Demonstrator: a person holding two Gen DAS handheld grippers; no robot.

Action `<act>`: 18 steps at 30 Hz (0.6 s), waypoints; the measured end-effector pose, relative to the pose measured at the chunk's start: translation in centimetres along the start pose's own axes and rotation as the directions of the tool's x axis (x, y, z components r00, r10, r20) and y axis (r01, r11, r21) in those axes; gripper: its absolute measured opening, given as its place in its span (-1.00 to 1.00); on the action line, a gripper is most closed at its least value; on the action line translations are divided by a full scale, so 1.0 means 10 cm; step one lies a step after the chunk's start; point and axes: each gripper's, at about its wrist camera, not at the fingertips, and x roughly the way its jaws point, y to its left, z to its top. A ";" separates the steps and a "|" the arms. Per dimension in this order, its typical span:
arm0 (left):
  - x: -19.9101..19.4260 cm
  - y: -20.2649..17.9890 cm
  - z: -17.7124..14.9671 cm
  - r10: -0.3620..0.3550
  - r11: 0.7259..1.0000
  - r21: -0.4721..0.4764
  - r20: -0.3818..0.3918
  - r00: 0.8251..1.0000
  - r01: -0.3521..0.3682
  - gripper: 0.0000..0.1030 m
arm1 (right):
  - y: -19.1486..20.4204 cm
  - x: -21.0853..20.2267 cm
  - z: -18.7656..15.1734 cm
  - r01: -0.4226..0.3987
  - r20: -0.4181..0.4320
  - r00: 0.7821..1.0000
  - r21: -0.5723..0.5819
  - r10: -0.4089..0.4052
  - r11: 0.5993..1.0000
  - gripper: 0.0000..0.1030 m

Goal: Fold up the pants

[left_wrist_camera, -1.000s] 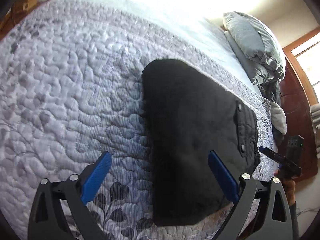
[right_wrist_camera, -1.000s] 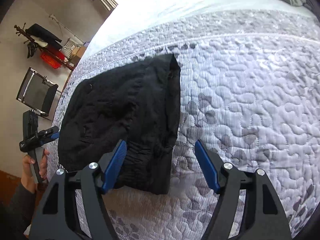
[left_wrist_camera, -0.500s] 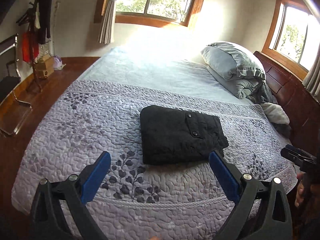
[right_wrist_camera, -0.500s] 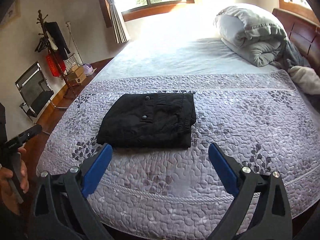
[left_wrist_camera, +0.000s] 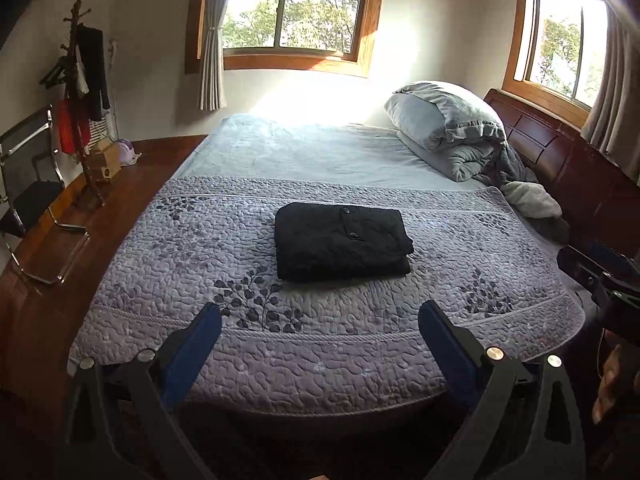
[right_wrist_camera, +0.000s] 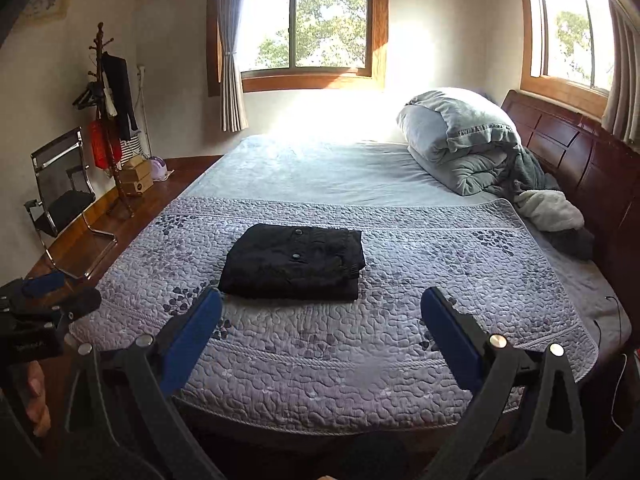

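Folded black pants [left_wrist_camera: 342, 242] lay on the quilted bed [left_wrist_camera: 320, 344]; soft, limp cloth, best pinched at doubled edges; both grippers' jaws stood open, empty.

Both wrist views off the bed's foot edge, facing the windows, sharing quilt [left_wrist_camera: 360, 344] and folded pants [right_wrist_camera: 294, 262]

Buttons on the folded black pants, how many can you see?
2. One button sits near the far edge of the pants, the other button nearer the middle. More may be hidden inside the folds.
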 end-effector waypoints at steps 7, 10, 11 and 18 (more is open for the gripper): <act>-0.40 -0.18 -0.26 0.066 0.998 0.012 0.024 0.998 -0.066 0.93 | 0.08 -0.33 -0.17 -0.052 0.033 0.998 0.006 0.051 0.999 0.94; -0.58 -0.20 -0.31 0.050 0.999 0.005 0.043 0.998 -0.051 0.93 | 0.12 -0.40 -0.23 -0.064 0.029 0.998 0.005 0.064 0.998 0.94; -0.63 -0.20 -0.31 0.040 0.999 0.000 0.053 0.998 -0.040 0.93 | 0.12 -0.43 -0.25 -0.075 0.032 0.997 0.010 0.075 0.997 0.94; -0.89 -0.29 -0.30 0.089 0.996 0.010 0.120 0.989 -0.091 0.93 | 0.19 -0.58 -0.35 -0.099 0.052 0.994 0.002 0.099 0.995 0.94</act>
